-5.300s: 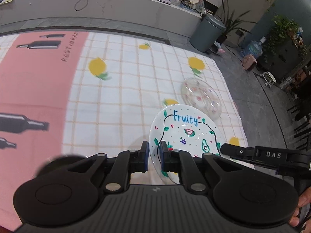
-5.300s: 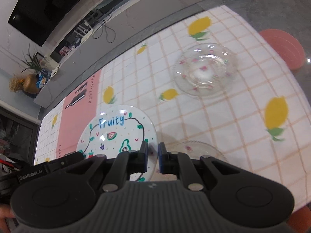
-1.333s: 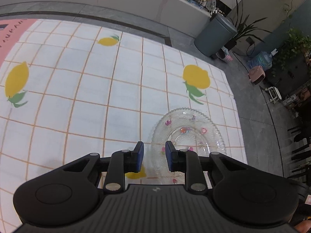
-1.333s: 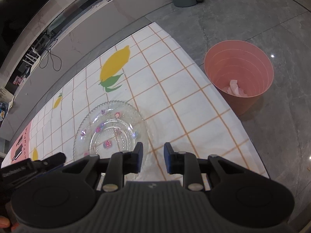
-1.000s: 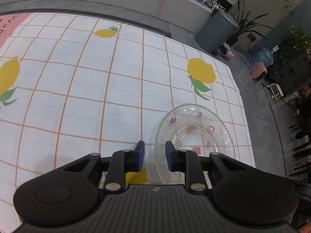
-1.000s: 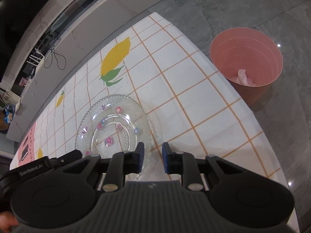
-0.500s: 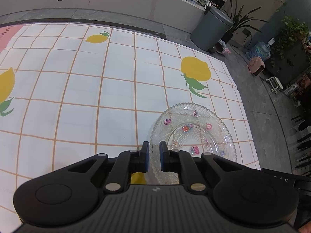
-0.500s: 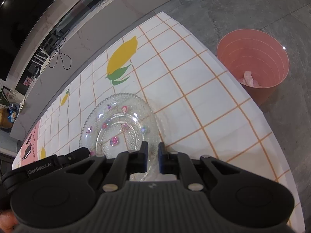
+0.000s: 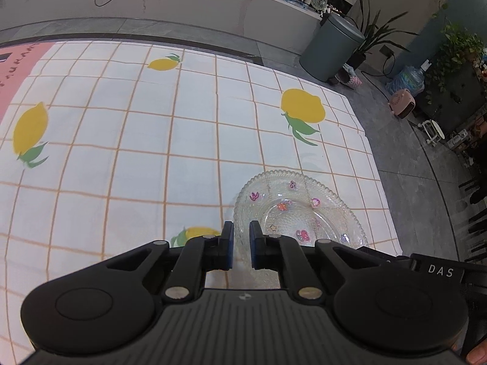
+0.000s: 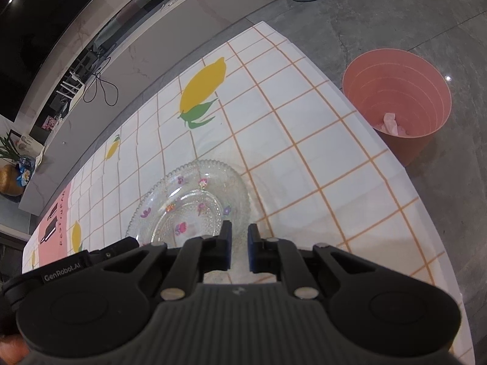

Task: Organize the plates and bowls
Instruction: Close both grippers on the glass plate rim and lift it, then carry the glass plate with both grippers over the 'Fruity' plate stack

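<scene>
Now pinching the near rim of the glass plate (image 9: 299,210) from both sides: left gripper (image 9: 241,245) and right gripper (image 10: 238,247) each clamped on an edge, sharing the load of slippery glass, low over the tablecloth (image 9: 137,127).

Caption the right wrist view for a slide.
Right tongs shut on the near rim of a clear glass plate on the lemon-print tablecloth, pink bin beyond.

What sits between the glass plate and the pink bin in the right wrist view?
Only bare lemon-print tablecloth, then grey floor, between the glass plate and the pink bin.
</scene>
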{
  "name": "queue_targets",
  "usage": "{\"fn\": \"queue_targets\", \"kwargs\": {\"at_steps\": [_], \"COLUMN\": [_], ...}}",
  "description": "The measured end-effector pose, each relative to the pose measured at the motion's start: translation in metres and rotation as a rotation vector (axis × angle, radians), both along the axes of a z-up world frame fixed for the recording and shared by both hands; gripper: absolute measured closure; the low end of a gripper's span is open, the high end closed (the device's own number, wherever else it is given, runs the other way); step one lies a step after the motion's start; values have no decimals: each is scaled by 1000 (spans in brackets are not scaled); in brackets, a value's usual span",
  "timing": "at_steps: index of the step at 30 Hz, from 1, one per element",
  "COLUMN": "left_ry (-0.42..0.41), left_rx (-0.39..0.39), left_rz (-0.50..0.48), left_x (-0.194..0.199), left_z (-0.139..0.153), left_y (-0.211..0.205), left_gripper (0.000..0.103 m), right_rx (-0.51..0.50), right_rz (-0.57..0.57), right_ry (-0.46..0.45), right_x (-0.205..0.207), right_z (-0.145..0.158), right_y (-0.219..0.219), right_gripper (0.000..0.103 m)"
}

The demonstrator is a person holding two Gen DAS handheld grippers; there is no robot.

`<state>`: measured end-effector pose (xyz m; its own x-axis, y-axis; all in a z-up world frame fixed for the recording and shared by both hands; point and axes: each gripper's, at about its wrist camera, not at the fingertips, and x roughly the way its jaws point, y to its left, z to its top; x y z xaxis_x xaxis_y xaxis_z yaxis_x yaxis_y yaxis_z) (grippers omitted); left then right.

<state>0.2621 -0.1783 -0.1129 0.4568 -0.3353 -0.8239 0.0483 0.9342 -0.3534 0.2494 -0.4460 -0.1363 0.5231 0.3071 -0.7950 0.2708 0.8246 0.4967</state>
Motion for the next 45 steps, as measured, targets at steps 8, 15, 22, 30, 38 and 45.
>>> {"fn": "queue_targets", "kwargs": {"at_steps": [8, 15, 22, 30, 38, 45], "left_ry": [-38, -68, -91, -80, -49, -46], "left_rx": [1, -12, -25, 14, 4, -12], "left_rz": [24, 46, 50, 13, 2, 15], "left_x": [-32, -69, -107, -151, -183, -196], "left_z": [22, 41, 54, 57, 50, 48], "left_y": [10, 22, 32, 38, 53, 64], "left_gripper": [93, 94, 94, 94, 94, 94], "right_rx": [13, 27, 53, 78, 113, 107], "right_rz": [25, 44, 57, 58, 54, 48], "right_ry": [-25, -56, -74, -67, -42, -52], "right_x": [-25, -58, -96, -141, -179, -196], "right_z": [15, 30, 38, 35, 26, 27], "right_y": [9, 15, 21, 29, 39, 49], "right_gripper": [95, 95, 95, 95, 95, 95]}}
